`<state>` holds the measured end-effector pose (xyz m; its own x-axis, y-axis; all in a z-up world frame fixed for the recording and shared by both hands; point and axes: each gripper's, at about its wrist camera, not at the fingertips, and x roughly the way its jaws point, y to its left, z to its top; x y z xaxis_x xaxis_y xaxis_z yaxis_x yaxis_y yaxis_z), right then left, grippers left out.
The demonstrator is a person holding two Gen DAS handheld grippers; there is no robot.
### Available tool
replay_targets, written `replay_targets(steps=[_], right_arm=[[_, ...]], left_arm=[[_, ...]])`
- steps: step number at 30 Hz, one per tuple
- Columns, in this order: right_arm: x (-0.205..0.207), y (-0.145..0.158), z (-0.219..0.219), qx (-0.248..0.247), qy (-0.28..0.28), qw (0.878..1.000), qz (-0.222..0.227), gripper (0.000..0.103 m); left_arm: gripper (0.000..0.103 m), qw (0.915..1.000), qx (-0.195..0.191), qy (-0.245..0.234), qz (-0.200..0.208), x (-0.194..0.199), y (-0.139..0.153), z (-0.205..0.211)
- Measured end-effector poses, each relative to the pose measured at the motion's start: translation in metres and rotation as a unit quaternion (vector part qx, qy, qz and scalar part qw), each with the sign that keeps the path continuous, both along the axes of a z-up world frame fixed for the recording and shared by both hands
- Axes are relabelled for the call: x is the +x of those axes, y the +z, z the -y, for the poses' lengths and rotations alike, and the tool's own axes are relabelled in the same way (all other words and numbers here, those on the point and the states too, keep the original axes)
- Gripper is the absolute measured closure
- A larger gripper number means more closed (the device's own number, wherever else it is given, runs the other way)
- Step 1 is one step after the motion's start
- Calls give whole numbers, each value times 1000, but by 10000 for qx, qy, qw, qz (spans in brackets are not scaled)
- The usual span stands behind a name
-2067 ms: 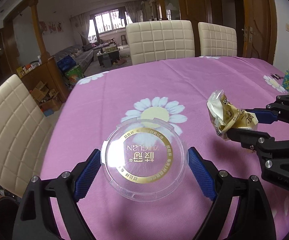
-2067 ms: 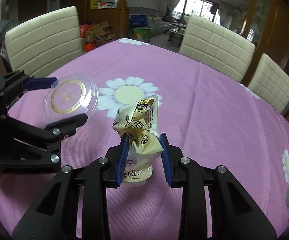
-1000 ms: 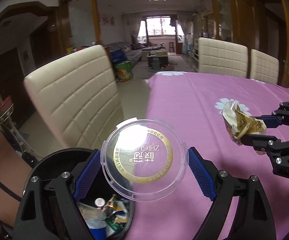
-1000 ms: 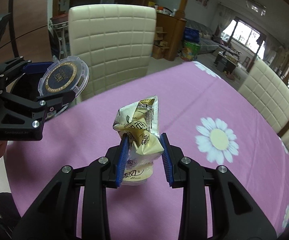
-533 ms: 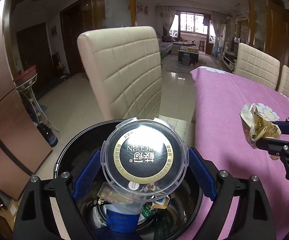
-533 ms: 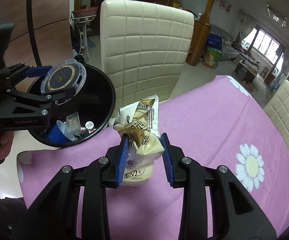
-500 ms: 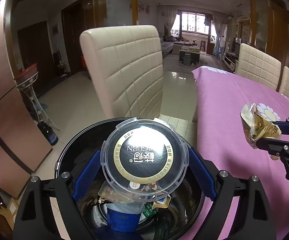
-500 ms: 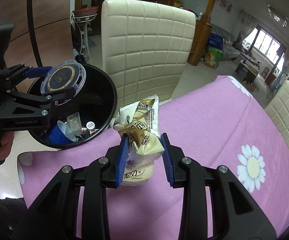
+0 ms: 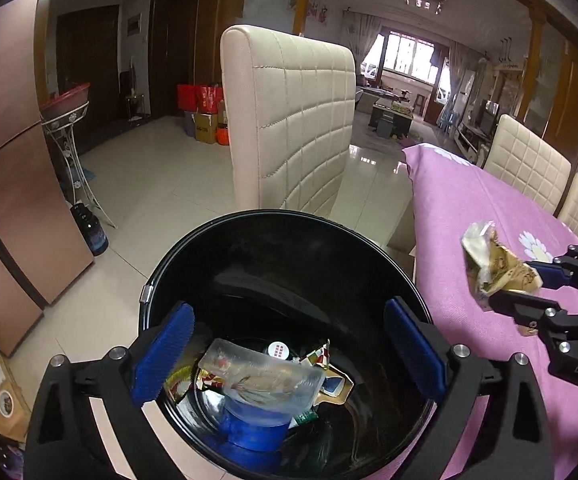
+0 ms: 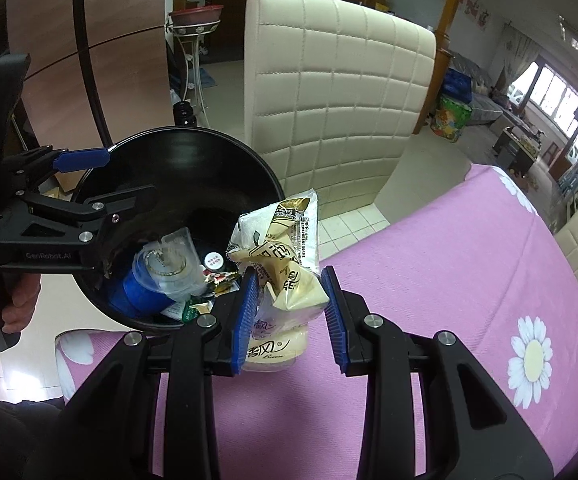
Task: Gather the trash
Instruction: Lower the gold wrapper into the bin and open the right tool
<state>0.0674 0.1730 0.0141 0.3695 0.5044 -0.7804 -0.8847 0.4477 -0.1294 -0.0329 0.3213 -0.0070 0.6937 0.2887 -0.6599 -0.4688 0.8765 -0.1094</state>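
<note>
My left gripper [image 9: 289,344] hangs over the black trash bin [image 9: 281,216], its jaws opening with nothing between them. The clear round lid with the gold ring [image 9: 261,380] lies inside the bin on top of other rubbish, and it also shows in the right wrist view as the lid [image 10: 169,264]. My right gripper [image 10: 291,312] is shut on a crumpled cream and gold snack wrapper [image 10: 285,256], held above the purple tablecloth [image 10: 489,280] beside the bin's rim [image 10: 193,132]. From the left wrist view the wrapper [image 9: 489,260] sits right of the bin.
A cream padded chair [image 9: 289,128] stands just behind the bin, with more chairs [image 9: 525,160] along the table's far side. A brown cabinet [image 9: 9,220] and a metal plant stand [image 9: 69,120] are on the left. A hand [image 10: 17,300] holds the left gripper.
The left jaws have spread wider and let go of the clear lid, which has dropped into the bin. The right gripper has carried the wrapper closer to the bin's rim.
</note>
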Motion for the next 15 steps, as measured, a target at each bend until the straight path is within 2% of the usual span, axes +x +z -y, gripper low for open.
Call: replay_targets(steps=[3, 10, 12, 15], right_arm=[[-4, -2, -10, 3, 83, 10000, -47, 68], [-15, -9, -30, -25, 309, 9994, -183, 67], [-19, -10, -36, -31, 378, 9991, -189, 65], [-23, -11, -41, 2, 442, 9988, -196, 57]], left_arm=[[9, 10000, 13, 31, 75, -6, 0, -3], [9, 9986, 463, 246, 107, -18, 4, -5], [9, 9981, 536, 268, 101, -22, 4, -5], [9, 9978, 587, 280, 94, -25, 5, -8]])
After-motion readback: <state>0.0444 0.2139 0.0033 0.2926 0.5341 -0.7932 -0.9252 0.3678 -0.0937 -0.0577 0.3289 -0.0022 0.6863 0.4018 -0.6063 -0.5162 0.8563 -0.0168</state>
